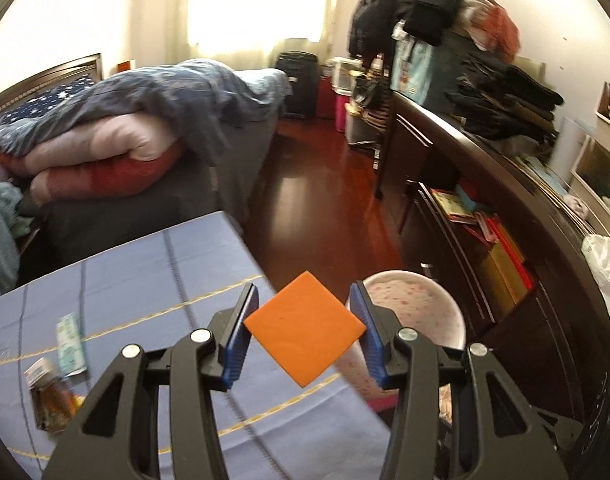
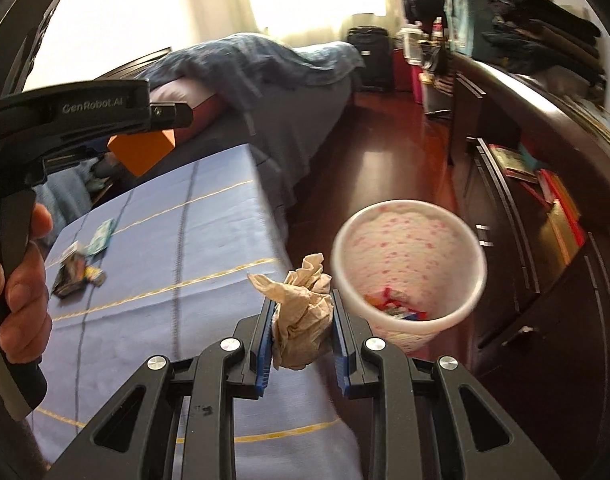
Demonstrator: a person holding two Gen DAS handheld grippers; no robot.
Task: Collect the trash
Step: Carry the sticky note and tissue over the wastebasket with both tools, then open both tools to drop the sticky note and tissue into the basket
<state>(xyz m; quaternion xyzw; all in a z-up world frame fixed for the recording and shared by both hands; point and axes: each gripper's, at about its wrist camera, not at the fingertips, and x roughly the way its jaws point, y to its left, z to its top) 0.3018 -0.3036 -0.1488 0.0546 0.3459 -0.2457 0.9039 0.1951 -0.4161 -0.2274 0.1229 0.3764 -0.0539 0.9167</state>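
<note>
From the left wrist, the left gripper (image 1: 303, 330) is clamped on an orange square card (image 1: 304, 327), held by two opposite corners above the edge of the blue tablecloth (image 1: 145, 264). The white bin (image 1: 417, 304) stands just beyond. Wrappers (image 1: 57, 372) lie on the cloth.

From the right wrist, the right gripper (image 2: 303, 334) is clamped on a crumpled brown napkin (image 2: 301, 316), just beside the bin's rim, with colourful scraps (image 2: 397, 308) inside.

I hold two grippers: my left gripper (image 1: 303, 330) carries one orange square (image 1: 304, 327), my right gripper (image 2: 303, 336) one crumpled paper wad (image 2: 303, 320). One bin (image 2: 409, 276). Three wrappers (image 2: 79, 268) lie on one table (image 2: 209, 232).
</note>
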